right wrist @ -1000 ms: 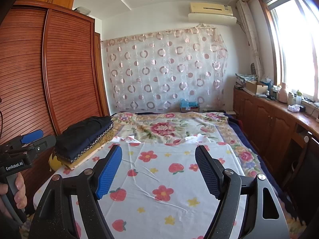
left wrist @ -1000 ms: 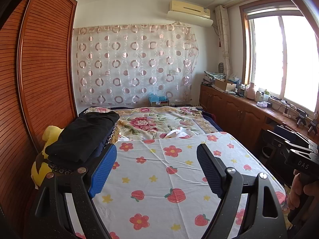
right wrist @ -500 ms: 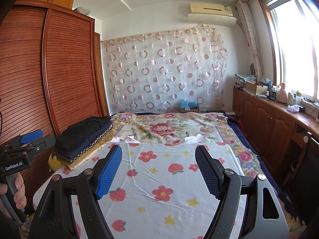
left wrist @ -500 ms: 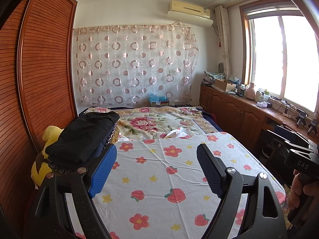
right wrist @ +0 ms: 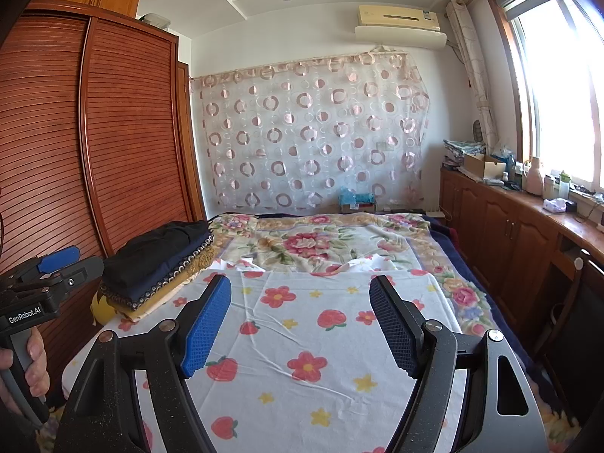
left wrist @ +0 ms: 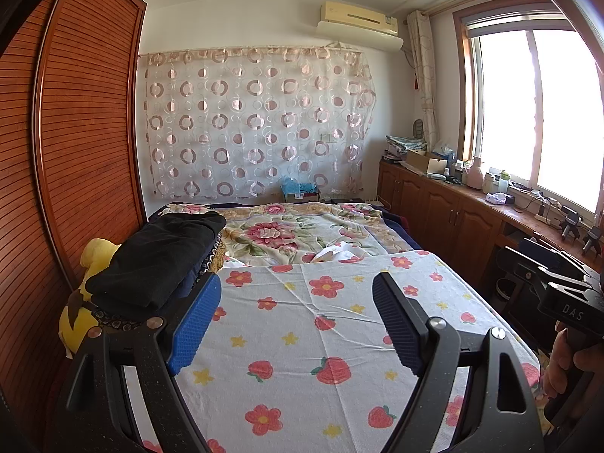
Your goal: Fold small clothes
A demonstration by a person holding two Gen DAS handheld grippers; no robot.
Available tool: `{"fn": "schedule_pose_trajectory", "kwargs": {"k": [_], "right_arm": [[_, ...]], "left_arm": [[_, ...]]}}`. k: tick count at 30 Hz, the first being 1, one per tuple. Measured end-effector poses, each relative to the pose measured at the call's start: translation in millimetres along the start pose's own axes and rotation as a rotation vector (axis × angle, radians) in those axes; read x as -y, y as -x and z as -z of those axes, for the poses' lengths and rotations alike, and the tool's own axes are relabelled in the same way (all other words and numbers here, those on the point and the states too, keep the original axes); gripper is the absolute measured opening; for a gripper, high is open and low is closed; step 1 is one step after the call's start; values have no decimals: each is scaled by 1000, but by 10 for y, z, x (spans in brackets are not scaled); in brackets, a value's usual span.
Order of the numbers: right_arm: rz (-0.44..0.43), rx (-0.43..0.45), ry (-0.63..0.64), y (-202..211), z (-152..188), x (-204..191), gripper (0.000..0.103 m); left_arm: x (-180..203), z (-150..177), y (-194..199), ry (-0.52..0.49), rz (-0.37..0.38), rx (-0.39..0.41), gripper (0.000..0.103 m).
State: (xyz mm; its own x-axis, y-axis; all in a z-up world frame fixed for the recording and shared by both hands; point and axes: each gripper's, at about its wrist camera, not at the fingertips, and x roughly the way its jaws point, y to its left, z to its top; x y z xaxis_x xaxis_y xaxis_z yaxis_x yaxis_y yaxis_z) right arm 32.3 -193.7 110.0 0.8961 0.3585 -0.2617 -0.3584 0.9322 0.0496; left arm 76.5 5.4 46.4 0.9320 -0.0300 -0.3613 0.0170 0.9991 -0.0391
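Hovering level over the bed (left wrist: 339, 358), both grippers gape empty

The clothes stack (left wrist: 158, 260) hides most of the yellow toy (left wrist: 81, 313) beneath. The left fingers (left wrist: 196, 324) cover its near corner. Small items on the desk (left wrist: 502, 211) by the window are too small to tell.

Bright daylight, window (left wrist: 536, 113) glare, fisheye-warped edges

Left gripper (left wrist: 296, 326) jaws wide, empty; right gripper (right wrist: 300, 324) same.
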Motion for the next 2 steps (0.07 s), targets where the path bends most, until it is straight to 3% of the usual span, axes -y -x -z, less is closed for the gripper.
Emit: {"fn": "schedule_pose_trajectory", "kwargs": {"k": [2], "right_arm": [[2,1,2,-1,2,-4,77]], "left_arm": [[-6,-2,1,0,0,0,83]]}}
